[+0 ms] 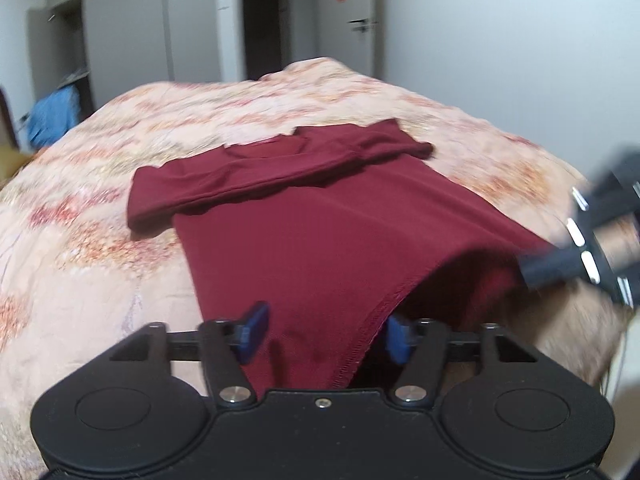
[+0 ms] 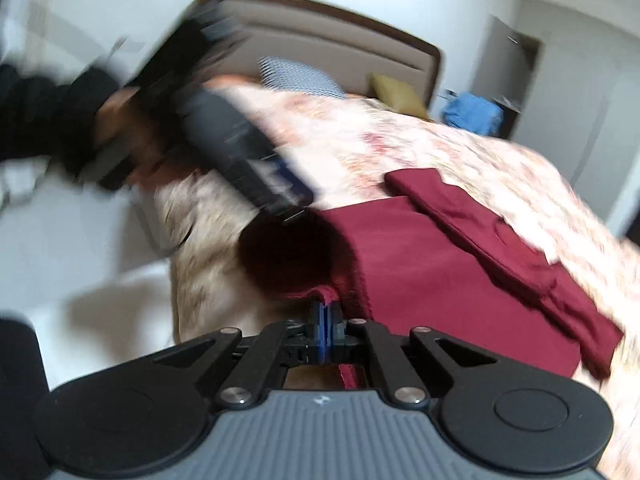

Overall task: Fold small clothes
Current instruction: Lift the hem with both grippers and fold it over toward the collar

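Observation:
A dark red long-sleeved shirt (image 1: 320,216) lies on the bed with its sleeves folded across the chest; it also shows in the right wrist view (image 2: 440,264). My left gripper (image 1: 324,334) is open, its blue pads either side of the shirt's hem, which drapes between them. My right gripper (image 2: 325,320) is shut on the hem corner of the shirt and lifts it off the bed. The right gripper shows blurred at the right edge of the left wrist view (image 1: 560,264). The left gripper shows blurred in the right wrist view (image 2: 240,152).
The bed carries a pink and orange patterned cover (image 1: 120,152). A headboard (image 2: 340,36) and pillows stand at one end. A door (image 1: 348,20), wardrobe and blue cloth (image 1: 52,116) are beyond the bed. White floor (image 2: 100,240) lies beside the bed.

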Tool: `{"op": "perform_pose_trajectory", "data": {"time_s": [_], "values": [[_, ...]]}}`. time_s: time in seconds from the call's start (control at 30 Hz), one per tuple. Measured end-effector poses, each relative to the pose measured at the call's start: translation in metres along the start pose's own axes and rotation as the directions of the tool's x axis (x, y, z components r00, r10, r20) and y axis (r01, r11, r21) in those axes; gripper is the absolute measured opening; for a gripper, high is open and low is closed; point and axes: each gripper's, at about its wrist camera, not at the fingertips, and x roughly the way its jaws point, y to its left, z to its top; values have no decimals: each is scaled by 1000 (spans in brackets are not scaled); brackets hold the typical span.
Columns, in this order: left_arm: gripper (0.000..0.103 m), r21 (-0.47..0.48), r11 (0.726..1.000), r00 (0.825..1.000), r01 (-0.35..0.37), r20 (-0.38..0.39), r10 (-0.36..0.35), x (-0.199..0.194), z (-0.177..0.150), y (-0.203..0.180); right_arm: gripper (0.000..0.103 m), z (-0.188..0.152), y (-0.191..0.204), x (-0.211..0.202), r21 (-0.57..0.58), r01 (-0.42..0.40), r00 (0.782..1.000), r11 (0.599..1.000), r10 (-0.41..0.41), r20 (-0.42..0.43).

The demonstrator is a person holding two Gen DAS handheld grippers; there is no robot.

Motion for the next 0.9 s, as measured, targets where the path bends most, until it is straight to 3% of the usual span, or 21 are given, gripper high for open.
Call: {"op": "perform_pose_trajectory", "data": {"time_s": [0.1,0.23,0.33,0.5,0.6,0.63,0.67,0.7,0.8,0.9], "values": [[75,48,999,1000,-18,11,18,-3,-11,-16,1,6,-20,-3,104,-26,1000,994,25,15],[86,100,988,991,-120,69,113,4,-18,-45,1,19,-46,-4,210,-99,995,973,95,29],[86,128,969,974,-210,110,196,15,-17,-67,2,25,-59,-7,256,-125,992,958,119,42],[88,162,967,977,-197,115,180,20,-15,-85,2,30,-65,-10,284,-106,994,953,93,58],[87,173,949,963,-264,108,248,26,-14,-89,2,31,-68,-11,302,-113,993,947,95,75],[68,166,940,954,-297,92,285,30,-13,-88,2,31,-68,-10,305,-116,992,945,96,79],[29,153,936,948,-317,69,310,34,-10,-85,2,30,-67,-11,305,-114,992,946,93,80],[12,132,936,945,-327,38,325,38,-8,-79,2,29,-65,-11,301,-105,993,948,85,77],[5,60,950,952,-307,23,306,34,-3,-63,2,21,-58,-11,287,-66,997,956,50,63],[5,106,937,943,-332,55,328,24,1,-60,2,6,-41,-13,260,-3,999,966,-8,42]]}}
